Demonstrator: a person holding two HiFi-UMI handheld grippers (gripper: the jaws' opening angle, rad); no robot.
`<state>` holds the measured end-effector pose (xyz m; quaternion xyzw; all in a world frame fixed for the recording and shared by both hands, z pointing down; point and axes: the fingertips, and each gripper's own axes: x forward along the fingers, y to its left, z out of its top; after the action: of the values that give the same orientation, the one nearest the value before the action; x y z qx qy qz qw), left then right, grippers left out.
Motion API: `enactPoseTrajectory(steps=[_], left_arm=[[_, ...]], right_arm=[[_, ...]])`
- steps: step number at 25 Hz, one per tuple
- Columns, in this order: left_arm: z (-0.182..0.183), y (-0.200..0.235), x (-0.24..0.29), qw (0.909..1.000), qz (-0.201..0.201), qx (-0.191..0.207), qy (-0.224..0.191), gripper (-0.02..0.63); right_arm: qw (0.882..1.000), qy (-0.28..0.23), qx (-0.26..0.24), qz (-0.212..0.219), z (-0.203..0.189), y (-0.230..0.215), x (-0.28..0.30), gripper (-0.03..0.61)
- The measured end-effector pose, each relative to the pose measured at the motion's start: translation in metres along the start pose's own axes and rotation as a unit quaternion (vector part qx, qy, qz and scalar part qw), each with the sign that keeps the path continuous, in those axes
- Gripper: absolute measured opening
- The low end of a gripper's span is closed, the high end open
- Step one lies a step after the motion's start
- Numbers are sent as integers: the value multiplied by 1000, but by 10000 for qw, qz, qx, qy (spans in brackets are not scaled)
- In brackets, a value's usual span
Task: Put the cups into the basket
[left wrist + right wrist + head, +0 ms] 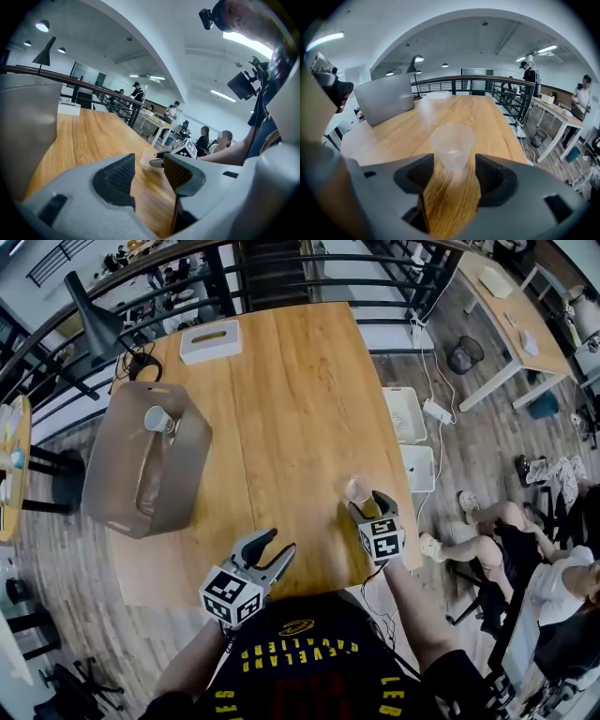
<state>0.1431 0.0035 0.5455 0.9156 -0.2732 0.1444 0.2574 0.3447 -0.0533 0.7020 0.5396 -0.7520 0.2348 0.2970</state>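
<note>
Head view: I see one plastic cup (157, 419) lying in the grey basket (117, 451) at the left of the wooden table (281, 390). A second cup (356, 488) stands at my right gripper (368, 502).

Left gripper view: my left gripper (147, 171) has its jaws partly spread, with nothing held.

Right gripper view: the jaws stand wide, and the second cup (452, 145) is upright between the tips, untouched.

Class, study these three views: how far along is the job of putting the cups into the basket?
Done: one cup sits inside the grey basket. In hand: the open right tongs are lined up on a clear cup standing on the table, not yet gripping it. The left tongs are open and empty. Left: grip that cup and carry it to the basket.
</note>
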Motion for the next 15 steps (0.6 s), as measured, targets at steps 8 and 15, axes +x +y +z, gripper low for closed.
enactPoseTrajectory(steps=[8, 15], left_arm=[[0, 4, 5, 9996, 178, -215, -46, 178], [-3, 8, 1, 9993, 243, -293, -54, 178]], right_arm=[[9993, -34, -359, 126, 9, 5, 19, 282], [9986, -109, -509, 73, 17, 5, 24, 281]])
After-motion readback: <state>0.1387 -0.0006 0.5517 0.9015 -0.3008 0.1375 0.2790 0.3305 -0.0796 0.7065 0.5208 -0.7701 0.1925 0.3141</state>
